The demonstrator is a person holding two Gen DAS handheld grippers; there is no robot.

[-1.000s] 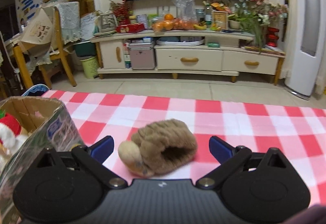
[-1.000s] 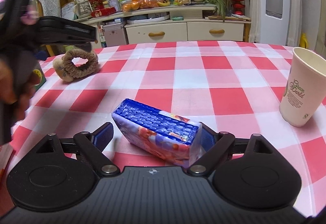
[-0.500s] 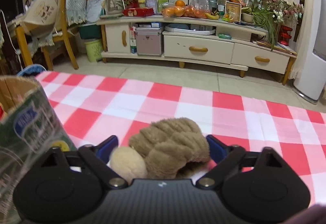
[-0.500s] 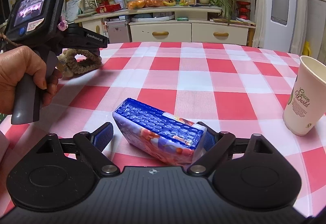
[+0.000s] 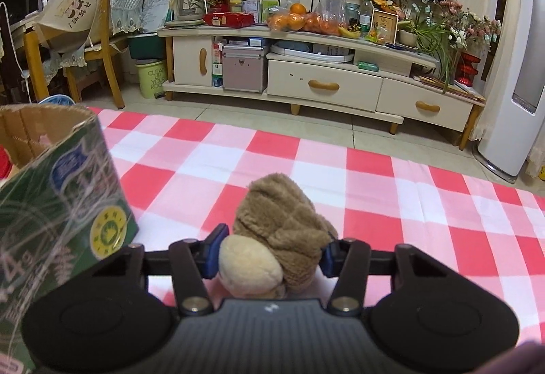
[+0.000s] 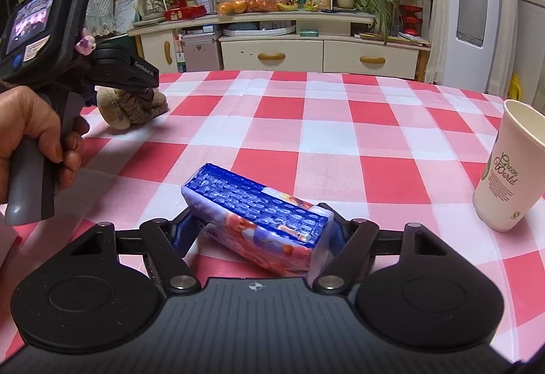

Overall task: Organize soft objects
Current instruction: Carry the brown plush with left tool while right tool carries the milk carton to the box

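The left tongs (image 5: 269, 253) are pressing in on a brown plush toy (image 5: 282, 234) from both sides, the blue pads sitting against its fur while it is resting on the desk (image 5: 425, 203) with its red-and-white checked cloth; its pale rounded end is pointing back toward the camera. Just to the left of those tongs a cardboard box (image 5: 58, 203) with a green printed side is standing open at the top, close to the toy but not touching it. In the right wrist view the same toy (image 6: 133, 105) is lying near the far left edge of the desk (image 6: 306, 135), under the nose of the left tongs (image 6: 148, 91), which a bare hand (image 6: 30, 132) is gripping by the grey handle. The right tongs (image 6: 259, 231) are clamping a soft tissue pack (image 6: 255, 220) — blue on top, with a pink and purple print on its side — and the pack is sitting tilted between the fingers, its lower edge on the cloth. A paper cup (image 6: 507, 166) is standing upright at the right edge of the desk, well apart from the pack.
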